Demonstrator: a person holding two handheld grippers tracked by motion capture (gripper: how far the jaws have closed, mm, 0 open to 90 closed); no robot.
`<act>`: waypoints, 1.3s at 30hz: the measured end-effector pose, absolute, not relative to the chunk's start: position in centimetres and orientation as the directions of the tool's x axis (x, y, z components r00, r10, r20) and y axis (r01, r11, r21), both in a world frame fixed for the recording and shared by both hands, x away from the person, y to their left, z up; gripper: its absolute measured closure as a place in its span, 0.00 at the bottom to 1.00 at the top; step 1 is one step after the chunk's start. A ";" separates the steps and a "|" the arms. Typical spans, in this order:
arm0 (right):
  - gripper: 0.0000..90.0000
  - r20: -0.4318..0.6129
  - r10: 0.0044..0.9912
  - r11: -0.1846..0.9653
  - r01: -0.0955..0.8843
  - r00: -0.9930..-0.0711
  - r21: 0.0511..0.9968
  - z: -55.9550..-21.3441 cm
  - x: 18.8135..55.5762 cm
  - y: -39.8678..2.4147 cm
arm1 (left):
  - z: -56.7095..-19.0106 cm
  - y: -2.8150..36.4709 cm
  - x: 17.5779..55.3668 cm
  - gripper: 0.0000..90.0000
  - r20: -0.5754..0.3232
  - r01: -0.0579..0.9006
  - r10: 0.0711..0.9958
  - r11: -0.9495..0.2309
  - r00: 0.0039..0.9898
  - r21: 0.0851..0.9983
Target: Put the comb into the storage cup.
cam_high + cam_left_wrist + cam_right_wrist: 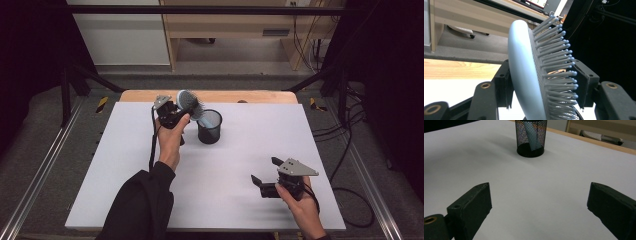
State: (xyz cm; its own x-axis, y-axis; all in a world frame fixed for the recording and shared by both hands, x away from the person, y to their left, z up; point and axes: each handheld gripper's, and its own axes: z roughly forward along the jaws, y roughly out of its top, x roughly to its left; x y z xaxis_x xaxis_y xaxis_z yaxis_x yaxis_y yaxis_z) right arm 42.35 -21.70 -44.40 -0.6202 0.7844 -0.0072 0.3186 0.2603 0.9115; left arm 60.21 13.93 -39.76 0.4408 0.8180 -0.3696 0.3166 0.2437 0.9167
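Note:
A light blue hairbrush [187,102] leans with its handle [532,138] down inside a black mesh cup [209,127] at the back middle of the white tabletop [235,160]. My left gripper [185,109] reaches around the brush head [524,75], whose smooth back lies beside one pad. The bristle tips [571,75] end just short of the other pad, so the jaws stand open around it. At the front right my right gripper [264,170] hovers low over the table, open and with nothing in it [539,202], pointing toward the cup [521,135].
The table's wooden back edge [210,95] runs just behind the cup. Black frame bars [200,9] and cables [350,150] flank the table. A wooden cabinet [225,25] stands on the floor beyond.

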 end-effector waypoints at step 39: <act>0.06 -0.008 0.784 0.264 0.321 -0.621 0.910 -44.4 42.4 -21.6 | -39.9 13.9 60.2 0.21 -0.362 0.334 0.826 0.227 0.432 0.915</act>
